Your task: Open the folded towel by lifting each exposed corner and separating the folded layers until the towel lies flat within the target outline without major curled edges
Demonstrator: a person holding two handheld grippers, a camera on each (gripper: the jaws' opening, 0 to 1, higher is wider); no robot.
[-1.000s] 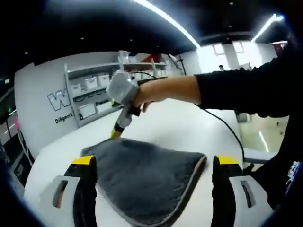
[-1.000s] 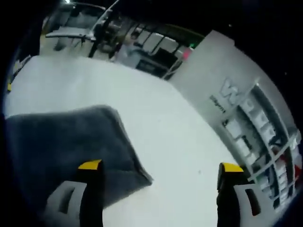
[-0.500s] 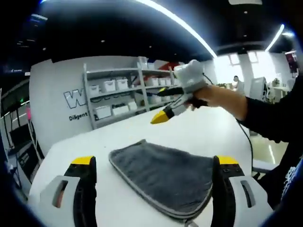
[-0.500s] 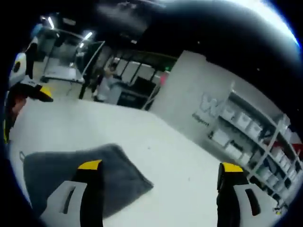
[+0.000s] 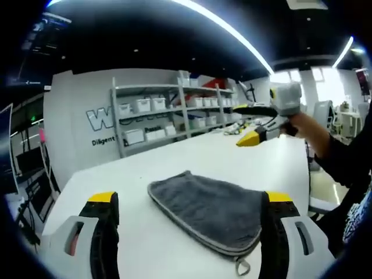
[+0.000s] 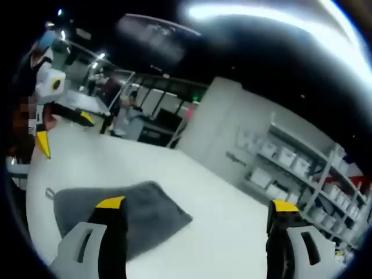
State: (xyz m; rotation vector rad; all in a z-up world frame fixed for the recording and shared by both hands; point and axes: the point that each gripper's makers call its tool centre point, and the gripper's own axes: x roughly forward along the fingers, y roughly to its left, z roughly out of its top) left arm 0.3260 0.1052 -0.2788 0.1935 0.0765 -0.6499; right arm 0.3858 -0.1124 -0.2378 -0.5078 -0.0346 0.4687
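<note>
So the left tool [image 5: 189,200] was spread wide, nothing between its yellow-tipped jaws, held above the white tabletop [image 5: 145,168] with the towel [image 5: 209,212] sitting in the gap between the jaws in the left gripper view. The right tool [image 6: 197,206] was the same deal: jaws apart, not holding anything, up off the surface.

The towel was grey and fluffy, folded over on itself with a lighter stitched hem along the edges, lying flat-ish on the tabletop. In the left gripper view there was a little hanging loop [image 5: 243,267] sticking out at its near corner. In the right gripper view the towel [image 6: 145,212] sat low left, partly behind the left jaw of that tool, and neither tool was touching it as far as I could see.

Looking further out, the right tool also showed up on the right side of the left gripper view, held in a hand [image 5: 302,125] with a dark sleeve [image 5: 343,160], well above and past the towel. The left tool showed at the left edge of the right gripper view, yellow tips pointing down and out.

Behind all that there was a grey shelf unit [image 5: 168,116] with white bins, a wall with partial lettering [image 5: 107,119], and long ceiling lights [image 5: 221,26]
</note>
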